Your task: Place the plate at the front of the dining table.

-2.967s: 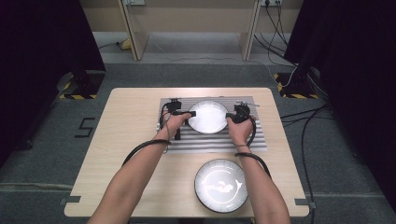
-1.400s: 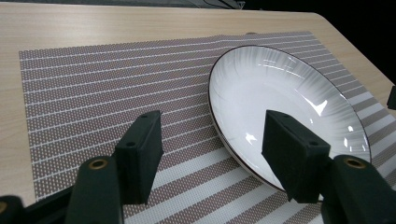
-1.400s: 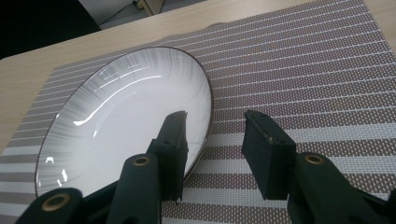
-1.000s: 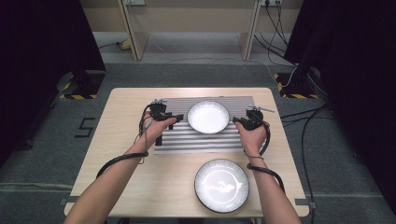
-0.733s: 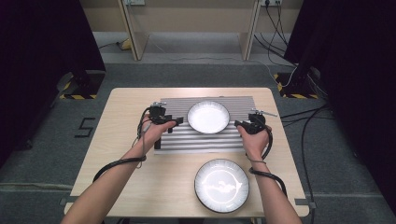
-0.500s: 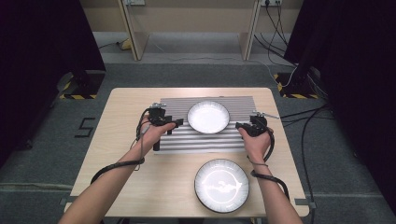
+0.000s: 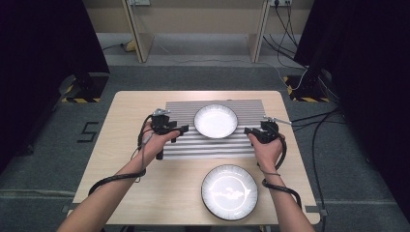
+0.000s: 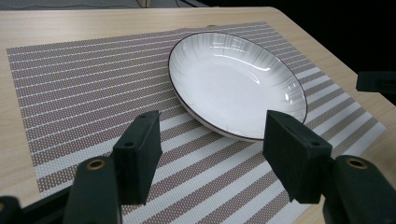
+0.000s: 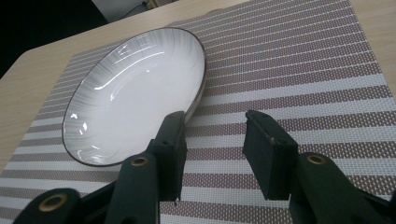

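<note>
White bowl [image 7: 215, 121] sits released at centre of the striped placemat [image 7: 183, 147]; left gripper [image 7: 178, 131] and right gripper [image 7: 249, 131], jaws open and empty, have backed off to either side, placement apparently complete

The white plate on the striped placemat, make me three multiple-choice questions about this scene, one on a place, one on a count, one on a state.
1. Where does the white plate sit?
A. on the striped placemat
B. on the floor
C. stacked on another plate

2. How many plates are on the table?
A. one
B. two
C. four

3. How is the left gripper?
A. shut on the plate
B. open, holding nothing
C. shut on the placemat

Answers: 1 A, it rests on the placemat; 2 B, a second plate lies nearer the person; 3 B, its jaws stand apart with nothing between.
</note>
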Tool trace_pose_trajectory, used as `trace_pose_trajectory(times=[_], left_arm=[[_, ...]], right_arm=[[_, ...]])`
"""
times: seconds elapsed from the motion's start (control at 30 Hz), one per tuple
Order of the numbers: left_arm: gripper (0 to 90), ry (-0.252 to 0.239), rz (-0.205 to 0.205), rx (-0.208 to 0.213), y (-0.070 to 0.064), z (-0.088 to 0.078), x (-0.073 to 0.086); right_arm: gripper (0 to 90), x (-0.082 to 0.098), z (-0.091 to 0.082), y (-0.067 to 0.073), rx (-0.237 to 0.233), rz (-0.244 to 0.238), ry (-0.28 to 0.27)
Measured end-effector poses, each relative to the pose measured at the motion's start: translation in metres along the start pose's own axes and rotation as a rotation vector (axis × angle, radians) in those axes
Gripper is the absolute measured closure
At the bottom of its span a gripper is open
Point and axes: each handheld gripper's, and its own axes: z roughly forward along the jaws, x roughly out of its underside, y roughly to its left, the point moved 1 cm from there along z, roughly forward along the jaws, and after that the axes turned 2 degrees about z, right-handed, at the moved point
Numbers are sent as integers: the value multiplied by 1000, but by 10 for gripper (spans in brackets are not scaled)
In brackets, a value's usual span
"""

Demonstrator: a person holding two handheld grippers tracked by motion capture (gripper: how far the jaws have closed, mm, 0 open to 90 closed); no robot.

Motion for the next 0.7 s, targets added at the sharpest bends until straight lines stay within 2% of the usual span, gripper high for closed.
trace_pose_trajectory(times=[0.1,0.5,0.7], left_arm=[[366,7,16,-6,0,-6,3],[365,-6,7,10,4,-25,15],[366,-12,15,7,7,-37,20]], right_arm=[[585,1,-3,1,-5,-1,-2],[578,9,-14,2,-16,2,6],[574,12,-22,2,-21,-5,2]])
